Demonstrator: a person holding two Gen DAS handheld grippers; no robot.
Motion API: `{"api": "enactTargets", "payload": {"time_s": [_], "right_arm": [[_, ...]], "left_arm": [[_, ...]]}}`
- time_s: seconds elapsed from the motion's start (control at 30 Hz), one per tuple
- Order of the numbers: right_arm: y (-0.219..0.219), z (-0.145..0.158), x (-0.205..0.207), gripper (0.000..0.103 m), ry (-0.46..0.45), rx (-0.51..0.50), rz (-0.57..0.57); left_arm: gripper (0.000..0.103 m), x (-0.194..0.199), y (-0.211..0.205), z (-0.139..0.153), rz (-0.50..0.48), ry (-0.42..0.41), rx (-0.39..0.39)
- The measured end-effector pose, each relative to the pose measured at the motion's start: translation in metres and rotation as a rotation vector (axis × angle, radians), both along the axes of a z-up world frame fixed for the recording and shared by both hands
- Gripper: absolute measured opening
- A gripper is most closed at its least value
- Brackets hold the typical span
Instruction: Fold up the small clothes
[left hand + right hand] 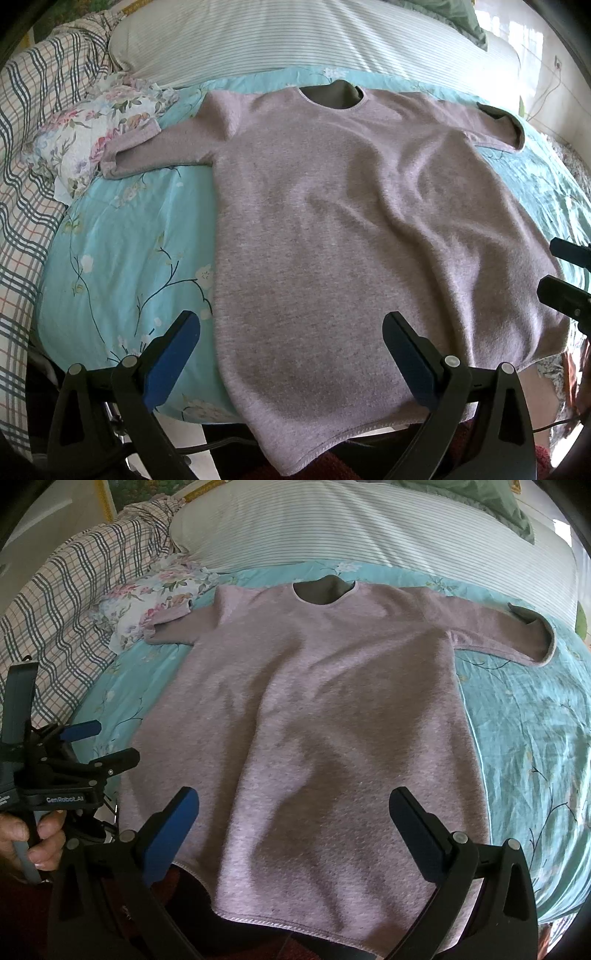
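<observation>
Here, a pink long-sleeved top [332, 229] lies flat on a turquoise floral bedspread [122, 251], striped pillow [295, 37] behind. Left gripper [291, 354] and right gripper [295, 830] hover above its hem, jaws wide apart, holding nothing.

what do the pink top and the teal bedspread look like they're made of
Pink top: looks like soft, matte fleece or brushed knit, judging by its fuzzy heathered surface and stitched hem. Teal bedspread: seems a smooth woven cotton, with a printed floral pattern and fine creases.
</observation>
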State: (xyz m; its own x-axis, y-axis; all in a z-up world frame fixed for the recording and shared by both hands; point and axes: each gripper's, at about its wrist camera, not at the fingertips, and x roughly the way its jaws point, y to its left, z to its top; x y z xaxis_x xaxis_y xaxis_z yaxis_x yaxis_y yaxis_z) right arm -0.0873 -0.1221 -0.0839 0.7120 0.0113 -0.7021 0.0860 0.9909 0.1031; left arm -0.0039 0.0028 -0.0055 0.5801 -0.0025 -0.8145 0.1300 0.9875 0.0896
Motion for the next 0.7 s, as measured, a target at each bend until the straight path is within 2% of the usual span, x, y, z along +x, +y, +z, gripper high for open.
{"api": "enactTargets", "payload": {"time_s": [0.43, 0.47, 0.57, 0.7], "right_arm": [[0.003, 0.0017, -0.0001, 0.103, -0.008, 0.008, 0.006], [0.0034, 0.0019, 0.0, 0.103, -0.009, 0.007, 0.007], [0.0019, 0.0015, 0.0, 0.103, -0.011, 0.008, 0.008], [0.0025, 0.0013, -0.0003, 0.103, -0.012, 0.006, 0.007]], "left_arm": [[0.1, -0.0014, 0.0004, -0.0007, 0.0, -0.018, 0.008], [0.1, 0.0001, -0.0025, 0.0006, -0.001, -0.044, 0.021], [0.1, 0.0014, -0.0029, 0.0013, -0.004, -0.049, 0.025], [0.1, 0.0056, -0.0036, 0.001, -0.002, 0.004, 0.004]]}}
